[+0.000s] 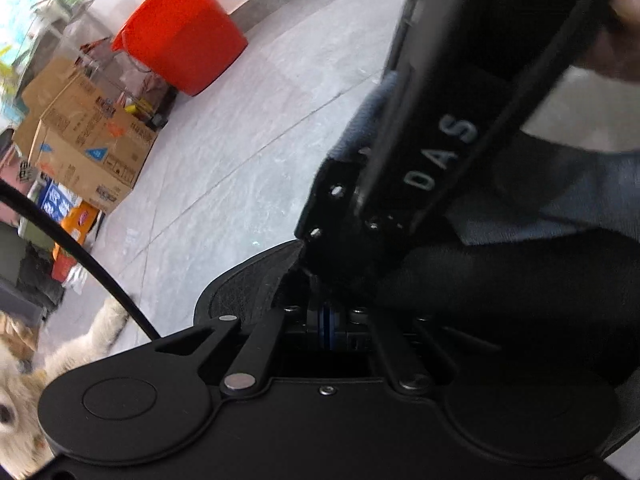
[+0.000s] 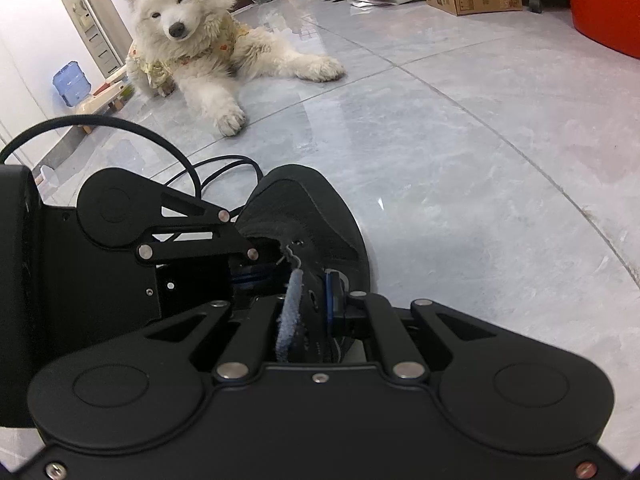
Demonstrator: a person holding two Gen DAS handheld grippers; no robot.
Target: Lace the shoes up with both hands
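A black shoe (image 2: 304, 216) stands on the grey floor, toe pointing away. A fuzzy blue lace (image 2: 290, 312) comes out of an eyelet and runs back along the left side of my right gripper (image 2: 334, 304). That gripper is shut, its blue pads resting on the shoe's eyelet flap, and I see nothing between them. My left gripper (image 2: 260, 274) comes in from the left with its shut tips at the same eyelet, beside the lace's thin end. In the left wrist view the left gripper (image 1: 326, 326) is shut over the shoe (image 1: 248, 280), and the right gripper (image 1: 320, 268) crosses above it.
A white dog (image 2: 188, 40) lies on the tiles beyond the shoe. Black cables (image 2: 224, 164) loop on the floor to the shoe's left. A red bucket (image 1: 180, 32) and cardboard boxes (image 1: 88, 140) stand by the wall. A person's hand (image 1: 628, 0) holds the right gripper.
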